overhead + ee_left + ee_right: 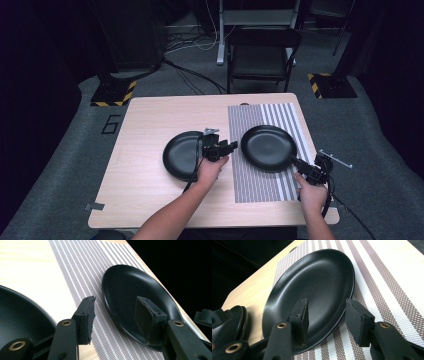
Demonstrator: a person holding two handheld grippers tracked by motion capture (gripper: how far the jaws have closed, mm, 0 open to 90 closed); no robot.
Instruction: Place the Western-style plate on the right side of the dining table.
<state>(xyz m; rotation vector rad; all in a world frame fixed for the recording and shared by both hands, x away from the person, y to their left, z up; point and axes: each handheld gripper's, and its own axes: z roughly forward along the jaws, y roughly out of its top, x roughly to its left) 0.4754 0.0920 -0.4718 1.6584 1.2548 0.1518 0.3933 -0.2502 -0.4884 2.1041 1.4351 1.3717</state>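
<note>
The right claw [300, 166] sits at the near edge of the right plate [268, 148]. Its jaws are apart, one over the plate and one outside the rim, and they are not pinching it. The left claw [226, 148] is open too and holds nothing. It hangs between the two plates, just past the edge of the left plate [181, 155].

The right plate lies flat on the striped mat [260, 185]. The left plate lies on the bare wood of the table [145, 125], near the mat. From the right claw's camera, the left plate [235, 320] looks like it may be two plates stacked, but that is hard to tell.

These plates look hard and stiff, so they will not bend. They look smooth and shiny, so they could slip out of a pinch. They may break if dropped. They are likely a bit heavy for a grip on one side.

The best place to grab is the rim, with one jaw on top and one under the edge. Pinch firmly and lift slowly so the plate does not tip
</note>
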